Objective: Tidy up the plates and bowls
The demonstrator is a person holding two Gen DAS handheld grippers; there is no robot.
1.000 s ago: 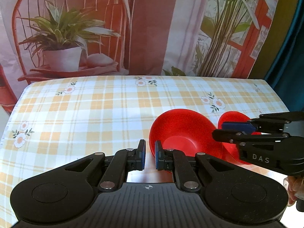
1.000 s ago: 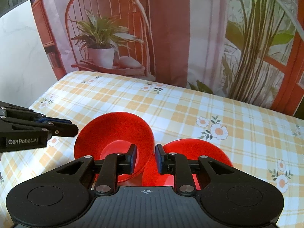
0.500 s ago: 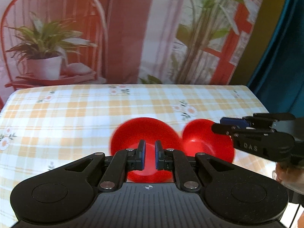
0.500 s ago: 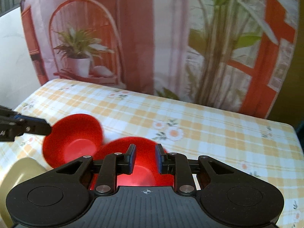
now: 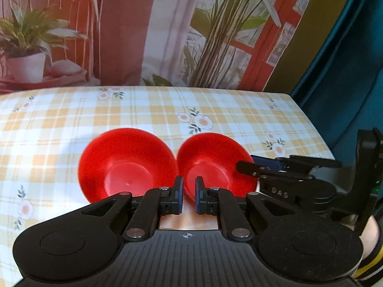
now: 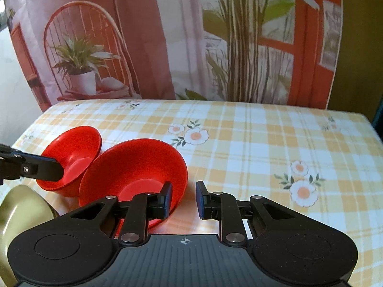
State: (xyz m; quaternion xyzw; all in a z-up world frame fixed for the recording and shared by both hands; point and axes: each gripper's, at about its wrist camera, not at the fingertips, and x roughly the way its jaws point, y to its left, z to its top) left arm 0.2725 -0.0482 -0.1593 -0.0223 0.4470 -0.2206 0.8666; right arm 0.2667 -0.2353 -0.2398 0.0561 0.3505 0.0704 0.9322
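Observation:
Two red bowls stand side by side on the checked tablecloth. In the left wrist view the left bowl (image 5: 126, 165) and the right bowl (image 5: 215, 165) sit just beyond my left gripper (image 5: 189, 197), whose jaws stand a narrow gap apart with nothing between them. The right gripper shows there at the right bowl's right rim. In the right wrist view my right gripper (image 6: 183, 199) is open and empty; its left finger overlaps the near bowl (image 6: 134, 174). The far bowl (image 6: 71, 157) lies behind the left gripper's finger.
A pale yellow-green dish (image 6: 21, 217) sits at the near left edge in the right wrist view. The tablecloth (image 6: 263, 143) stretches right and back to a printed curtain backdrop. A dark blue curtain (image 5: 347, 71) hangs past the table's right edge.
Both views have swung right. The right gripper's jaws have opened wider and sit to the right of its bowl. The two bowls now stand next to each other.

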